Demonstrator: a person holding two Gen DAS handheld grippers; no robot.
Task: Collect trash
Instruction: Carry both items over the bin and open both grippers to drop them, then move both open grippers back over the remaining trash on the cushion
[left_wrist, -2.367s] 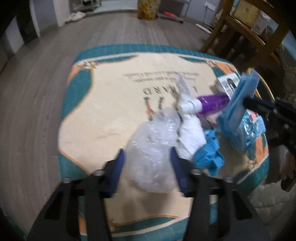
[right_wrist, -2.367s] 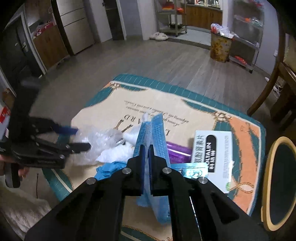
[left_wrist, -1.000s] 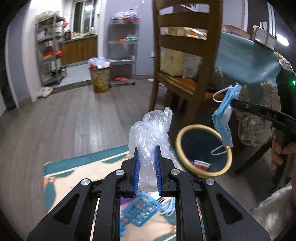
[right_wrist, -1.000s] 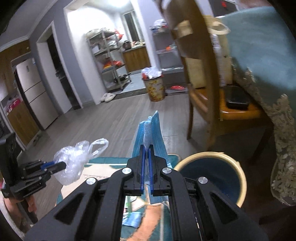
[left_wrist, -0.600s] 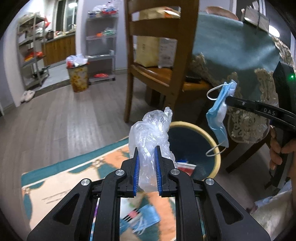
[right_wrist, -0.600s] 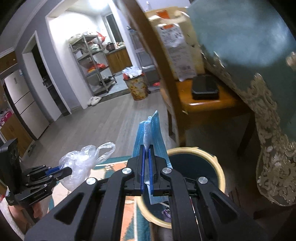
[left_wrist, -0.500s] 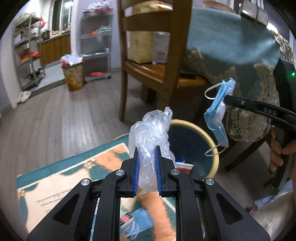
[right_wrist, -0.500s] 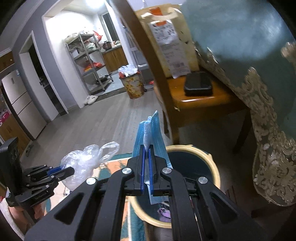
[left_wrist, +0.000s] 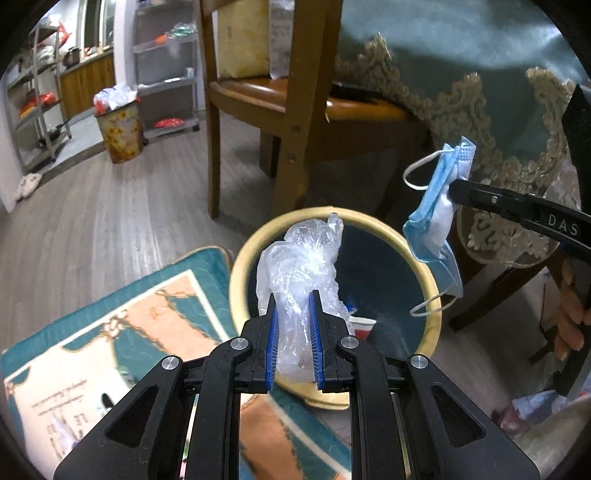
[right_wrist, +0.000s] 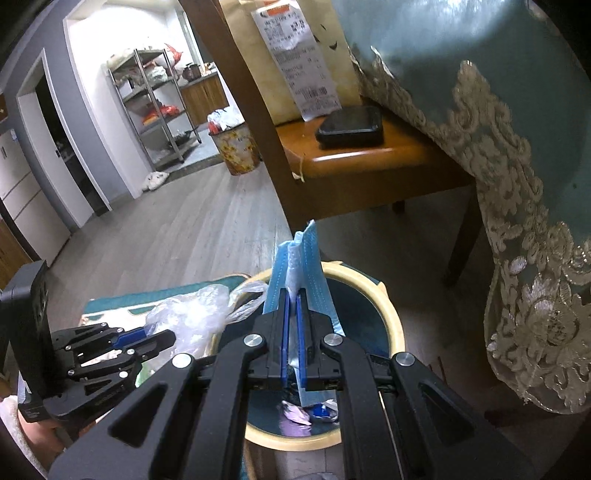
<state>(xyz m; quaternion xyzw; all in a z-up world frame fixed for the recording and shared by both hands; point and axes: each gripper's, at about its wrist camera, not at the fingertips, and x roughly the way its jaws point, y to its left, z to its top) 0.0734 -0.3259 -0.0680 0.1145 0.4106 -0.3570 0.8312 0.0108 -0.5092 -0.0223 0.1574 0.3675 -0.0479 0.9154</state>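
Now both grippers hang over the bin (left_wrist: 432, 291) — left gripper (left_wrist: 293, 295) clamped on a clear plastic bag (left_wrist: 303, 258). Right gripper (right_wrist: 293, 291) pinches a blue face mask (right_wrist: 295, 258) tight.

The bin (left_wrist: 432, 295) mouth gapes open below (chair (left_wrist: 295, 122) legs crowd behind).

grey wood floor (left_wrist: 110, 206), wooden chair (left_wrist: 295, 110) w/ teal lace-trimmed tablecloth (right_wrist: 517, 184) behind, metal shelves (right_wrist: 155, 103) by white wall.
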